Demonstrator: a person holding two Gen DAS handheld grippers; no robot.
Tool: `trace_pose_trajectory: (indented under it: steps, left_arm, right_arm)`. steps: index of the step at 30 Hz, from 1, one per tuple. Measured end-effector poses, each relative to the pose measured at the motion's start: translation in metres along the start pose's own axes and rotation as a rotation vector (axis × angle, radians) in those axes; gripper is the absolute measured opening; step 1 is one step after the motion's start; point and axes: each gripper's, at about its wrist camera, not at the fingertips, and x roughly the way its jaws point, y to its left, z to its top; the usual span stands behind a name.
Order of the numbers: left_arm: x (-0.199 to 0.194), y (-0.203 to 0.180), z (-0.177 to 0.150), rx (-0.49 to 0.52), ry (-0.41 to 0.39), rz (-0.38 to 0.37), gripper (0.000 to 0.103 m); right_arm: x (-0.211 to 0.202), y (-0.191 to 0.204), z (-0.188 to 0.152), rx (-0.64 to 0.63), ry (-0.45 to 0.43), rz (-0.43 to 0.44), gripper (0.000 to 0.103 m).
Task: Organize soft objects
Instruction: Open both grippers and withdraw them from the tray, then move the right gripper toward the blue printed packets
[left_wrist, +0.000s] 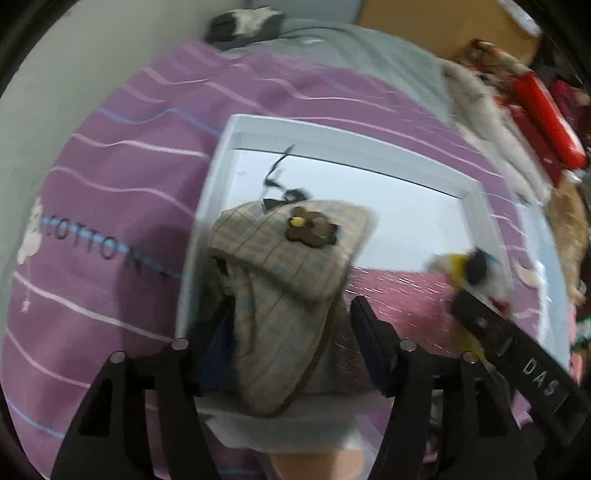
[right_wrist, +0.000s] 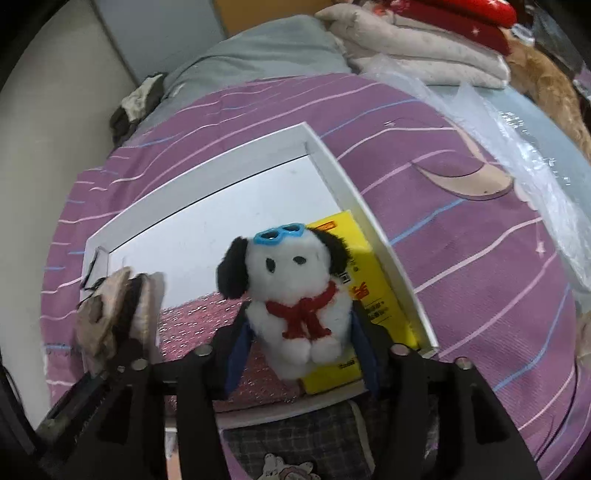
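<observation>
At centre frame in the left wrist view, the left tongs (left_wrist: 291, 332) hold a soft beige checked fabric pouch (left_wrist: 280, 280) bearing a brown felt flower, over the white rigid box (left_wrist: 369, 147) on the purple striped bedspread (left_wrist: 110, 184). In the right wrist view, the right tongs (right_wrist: 299, 339) clasp a fluffy white plush dog (right_wrist: 295, 291) with black ears, blue goggles and red knitted scarf at lower centre, above the box's glittery pink lining (right_wrist: 199, 317) and a glossy yellow packet (right_wrist: 365, 288).
</observation>
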Motion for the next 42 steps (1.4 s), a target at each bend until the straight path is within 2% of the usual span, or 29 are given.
trace_pose_trajectory:
  steps: [1, 3, 8, 11, 16, 18, 20, 22, 23, 25, 26, 28, 32, 36, 38, 42]
  left_arm:
    - [-0.006, -0.001, -0.002, 0.010, -0.011, -0.023, 0.065]
    - [-0.015, -0.002, -0.004, 0.017, -0.038, -0.036, 0.065]
    - [-0.050, -0.004, -0.016, 0.053, -0.145, -0.020, 0.064]
    - [-0.063, -0.010, -0.019, 0.108, -0.203, 0.013, 0.064]
    - [-0.079, -0.012, -0.018, 0.098, -0.206, -0.072, 0.064]
    - [-0.091, -0.006, -0.023, 0.069, -0.245, -0.111, 0.064]
    - [-0.104, 0.000, -0.028, 0.052, -0.281, -0.123, 0.064]
    - [-0.121, 0.004, -0.037, 0.051, -0.352, -0.118, 0.064]
    - [-0.132, 0.007, -0.047, 0.067, -0.399, -0.105, 0.065]
    - [-0.141, 0.008, -0.061, 0.097, -0.409, -0.073, 0.071]
    - [-0.143, 0.009, -0.066, 0.109, -0.402, -0.069, 0.071]
    - [-0.144, 0.009, -0.077, 0.126, -0.376, -0.071, 0.072]
    - [-0.146, 0.013, -0.101, 0.147, -0.331, -0.086, 0.072]
    - [-0.156, 0.022, -0.123, 0.133, -0.362, -0.056, 0.072]
    - [-0.162, 0.026, -0.130, 0.118, -0.395, -0.048, 0.072]
    - [-0.162, 0.030, -0.136, 0.080, -0.390, -0.052, 0.072]
  right_arm:
    - [-0.002, -0.003, 0.000, 0.012, 0.012, 0.060, 0.073]
    - [-0.006, -0.009, -0.002, 0.040, 0.024, 0.171, 0.075]
    - [-0.025, -0.021, -0.006, 0.097, -0.013, 0.262, 0.076]
    - [-0.048, -0.025, -0.010, 0.092, -0.097, 0.263, 0.080]
    - [-0.092, -0.008, -0.027, -0.120, -0.249, 0.216, 0.081]
    - [-0.108, -0.005, -0.038, -0.201, -0.295, 0.208, 0.082]
    - [-0.124, -0.008, -0.051, -0.232, -0.361, 0.162, 0.082]
    - [-0.145, -0.016, -0.067, -0.232, -0.473, 0.105, 0.083]
    - [-0.157, -0.023, -0.079, -0.224, -0.535, 0.088, 0.091]
    - [-0.171, -0.031, -0.095, -0.223, -0.595, 0.064, 0.103]
    - [-0.175, -0.035, -0.103, -0.225, -0.616, 0.062, 0.103]
    - [-0.179, -0.036, -0.109, -0.222, -0.624, 0.080, 0.103]
    - [-0.186, -0.025, -0.112, -0.222, -0.537, 0.142, 0.103]
    - [-0.199, -0.013, -0.135, -0.335, -0.496, 0.188, 0.103]
    - [-0.204, -0.008, -0.147, -0.387, -0.516, 0.187, 0.103]
    - [-0.203, 0.002, -0.169, -0.504, -0.531, 0.139, 0.103]
